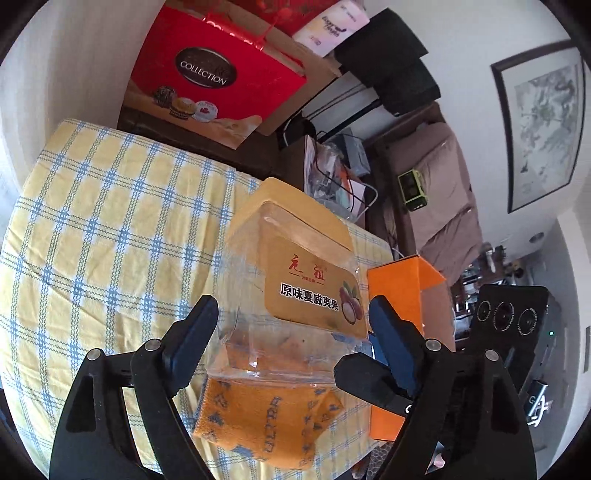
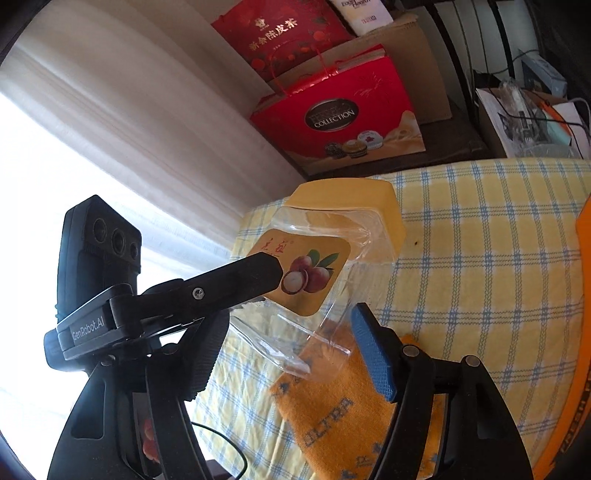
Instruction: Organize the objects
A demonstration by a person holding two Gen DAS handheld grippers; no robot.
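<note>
Left tool (image 1: pixel 291 325) grips clear square jar (image 1: pixel 291 280) | orange terry towel (image 1: pixel 266 417) beneath

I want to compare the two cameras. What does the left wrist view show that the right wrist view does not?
Only the left wrist view shows the open orange box, the framed painting and the sofa cushions.

Only the right wrist view shows the bright curtain and the red tea box.

Both show the clear jar with its yellow lid, held between the left claw fingers above the orange cloth, the checked tablecloth and the red Collection bag. The right claw is open near the jar.
</note>
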